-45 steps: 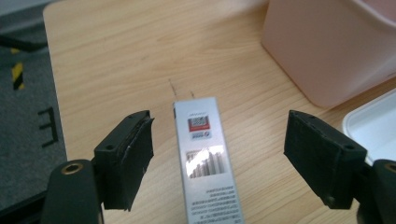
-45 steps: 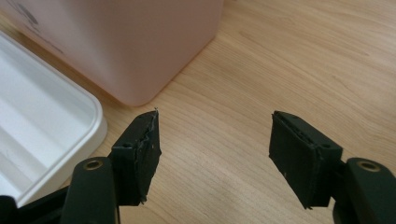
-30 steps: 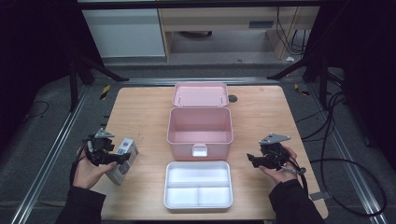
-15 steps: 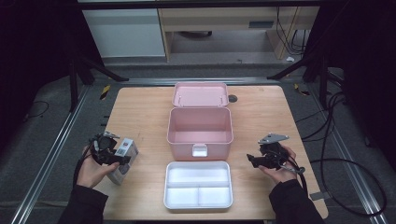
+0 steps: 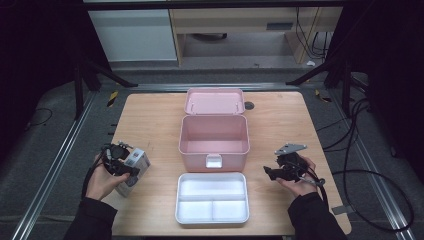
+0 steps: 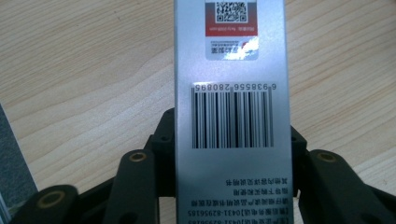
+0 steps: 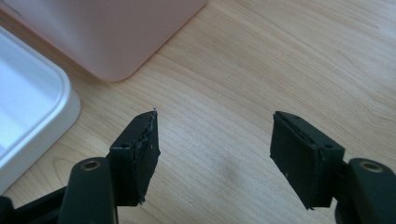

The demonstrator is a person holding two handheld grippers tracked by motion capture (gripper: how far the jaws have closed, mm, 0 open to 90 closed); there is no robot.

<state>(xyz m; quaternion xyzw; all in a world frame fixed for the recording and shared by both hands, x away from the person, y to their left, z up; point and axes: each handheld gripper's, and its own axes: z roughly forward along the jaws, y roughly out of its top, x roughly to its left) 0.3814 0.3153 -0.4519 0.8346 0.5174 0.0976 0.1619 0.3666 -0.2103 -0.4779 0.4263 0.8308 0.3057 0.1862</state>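
A silver carton with a barcode and a red label [image 5: 136, 164] [image 6: 231, 60] lies near the table's left edge. My left gripper [image 5: 127, 170] [image 6: 232, 140] has just been closing with the carton between its jaws, and both jaws now sit against the carton's long sides. My right gripper [image 5: 268, 173] [image 7: 212, 149] rests low over bare wood at the right, open, with nothing between its pads. An open pink box [image 5: 195, 156] [image 7: 107, 32] stands mid-table, its lid [image 5: 214, 101] laid back behind it.
A white three-compartment tray [image 5: 177, 200] [image 7: 51, 116] sits in front of the pink box, near the front edge. Cables [image 5: 350, 172] trail off the right side of the table. Dark floor and metal rails surround the tabletop.
The left gripper has shifted slightly right onto the silver carton and its jaws have drawn in around it. The right hand has held still.
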